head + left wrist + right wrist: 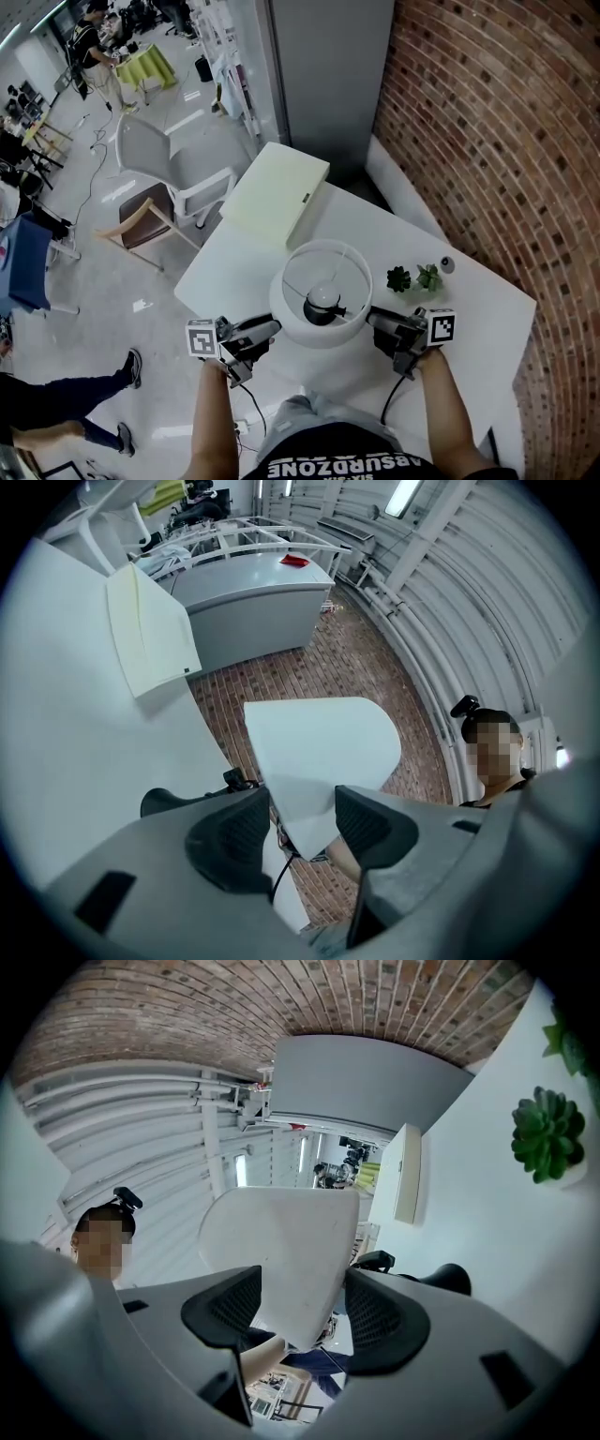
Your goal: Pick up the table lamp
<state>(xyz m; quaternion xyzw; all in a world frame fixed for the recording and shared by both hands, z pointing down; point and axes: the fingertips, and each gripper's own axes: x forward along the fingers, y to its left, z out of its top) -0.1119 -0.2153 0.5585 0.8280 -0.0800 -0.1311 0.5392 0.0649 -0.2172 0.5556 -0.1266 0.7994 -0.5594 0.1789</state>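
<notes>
White-shaded table lamp (311, 330), left gripper (275, 326) at its left side, right gripper (370, 317) at its right, cream box (274, 192) beyond it

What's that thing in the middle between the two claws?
The table lamp. In the head view its round white shade sits between the left claw and the right claw, and each claw's view shows the shade's wall between its open jaws.

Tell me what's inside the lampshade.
Looking down into the white lampshade, a dark socket with a pale bulb top sits at the centre, with thin wire spokes running to the rim. Anything below, such as a stem or base, is covered by socket and shade.
</notes>
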